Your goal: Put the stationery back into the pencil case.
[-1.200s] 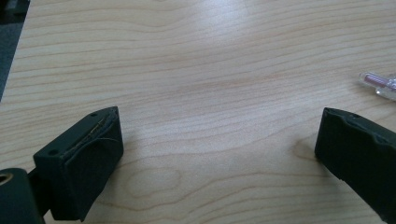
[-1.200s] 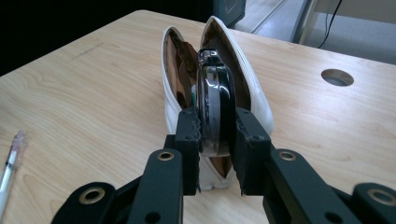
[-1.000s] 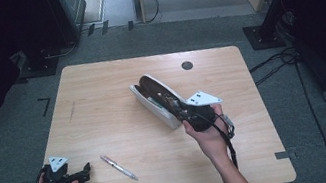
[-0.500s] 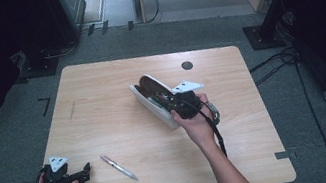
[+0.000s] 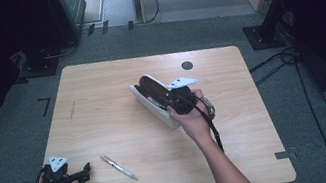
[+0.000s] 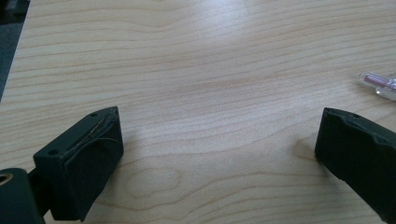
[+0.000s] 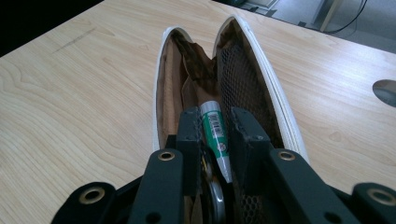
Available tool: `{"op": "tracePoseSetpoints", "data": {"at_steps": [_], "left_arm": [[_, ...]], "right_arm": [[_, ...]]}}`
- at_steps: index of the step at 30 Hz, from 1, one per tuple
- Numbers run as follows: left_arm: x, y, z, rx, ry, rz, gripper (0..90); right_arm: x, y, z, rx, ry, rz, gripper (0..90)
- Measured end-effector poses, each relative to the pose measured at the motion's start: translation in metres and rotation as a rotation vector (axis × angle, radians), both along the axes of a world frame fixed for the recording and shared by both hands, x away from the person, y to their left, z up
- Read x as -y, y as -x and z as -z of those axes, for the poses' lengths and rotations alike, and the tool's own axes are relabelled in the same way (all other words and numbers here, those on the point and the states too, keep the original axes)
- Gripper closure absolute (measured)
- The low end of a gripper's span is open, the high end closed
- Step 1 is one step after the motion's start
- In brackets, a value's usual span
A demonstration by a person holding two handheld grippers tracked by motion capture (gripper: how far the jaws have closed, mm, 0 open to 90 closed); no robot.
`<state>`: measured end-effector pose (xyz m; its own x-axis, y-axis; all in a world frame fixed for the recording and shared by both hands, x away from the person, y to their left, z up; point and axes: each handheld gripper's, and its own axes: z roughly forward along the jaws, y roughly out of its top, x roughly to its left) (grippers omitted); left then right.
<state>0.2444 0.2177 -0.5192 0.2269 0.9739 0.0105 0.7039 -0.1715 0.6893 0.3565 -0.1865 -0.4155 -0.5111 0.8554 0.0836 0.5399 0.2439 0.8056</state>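
Two grippers at work: the right gripper (image 7: 215, 128) clamps a green tube (image 7: 215, 128) inside an open white pencil case (image 7: 163, 84); the left gripper (image 6: 219, 154) rests wide apart near a pen (image 5: 118, 167).

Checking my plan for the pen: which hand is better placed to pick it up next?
Left, probably. The left gripper sits open beside the pen, while the right gripper is shut on a green tube inside the open case.

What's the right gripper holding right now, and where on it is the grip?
The right gripper holds a green tube across its middle, over the open white case. The left gripper is open and holds nothing.
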Motion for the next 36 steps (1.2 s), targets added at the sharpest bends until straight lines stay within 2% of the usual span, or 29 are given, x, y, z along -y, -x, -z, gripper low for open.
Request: {"op": "tracePoseSetpoints", "data": {"at_steps": [7, 8, 15, 17, 18, 21, 22, 23, 24, 25, 29, 34, 36], "left_arm": [[0.000, 0.000, 0.000, 0.000, 0.001, 0.000, 1.2], [0.000, 0.000, 0.000, 0.000, -0.001, 0.000, 1.2], [0.000, 0.000, 0.000, -0.001, 0.000, 0.000, 1.2], [0.000, 0.000, 0.000, 0.000, 0.000, -0.001, 1.2], [0.000, 0.000, 0.000, -0.001, -0.001, -0.001, 1.2], [0.000, 0.000, 0.000, 0.000, 0.003, -0.002, 1.2], [0.000, 0.000, 0.000, 0.000, 0.003, -0.002, 1.2], [0.000, 0.000, 0.000, 0.001, 0.004, -0.002, 1.2], [0.000, 0.000, 0.000, -0.001, 0.002, -0.002, 1.2], [0.000, 0.000, 0.000, -0.001, 0.001, -0.001, 1.2], [0.000, 0.000, 0.000, -0.001, 0.001, -0.001, 1.2], [0.000, 0.000, 0.000, 0.000, 0.002, -0.001, 1.2], [0.000, 0.000, 0.000, -0.001, 0.001, -0.001, 1.2]], "right_arm": [[0.003, 0.009, -0.008, 0.034, -0.034, 0.004, 74.7], [0.004, 0.016, -0.011, 0.053, -0.044, 0.002, 73.6], [0.003, 0.049, -0.013, 0.093, -0.079, -0.034, 72.2], [0.003, 0.053, -0.012, 0.097, -0.081, -0.038, 72.0], [0.001, 0.064, -0.009, 0.104, -0.095, -0.050, 71.6], [-0.005, 0.079, -0.002, 0.113, -0.096, -0.075, 70.9], [-0.005, 0.079, -0.002, 0.113, -0.096, -0.075, 70.9], [-0.009, 0.088, 0.004, 0.116, -0.097, -0.095, 70.6], [-0.009, 0.088, 0.004, 0.116, -0.097, -0.095, 70.6], [-0.015, 0.095, 0.010, 0.107, -0.103, -0.112, 70.4], [-0.026, 0.107, 0.020, 0.091, -0.121, -0.142, 70.0], [-0.041, 0.117, 0.032, 0.074, -0.127, -0.180, 69.9], [-0.056, 0.125, 0.046, 0.045, -0.130, -0.216, 71.0]]}}
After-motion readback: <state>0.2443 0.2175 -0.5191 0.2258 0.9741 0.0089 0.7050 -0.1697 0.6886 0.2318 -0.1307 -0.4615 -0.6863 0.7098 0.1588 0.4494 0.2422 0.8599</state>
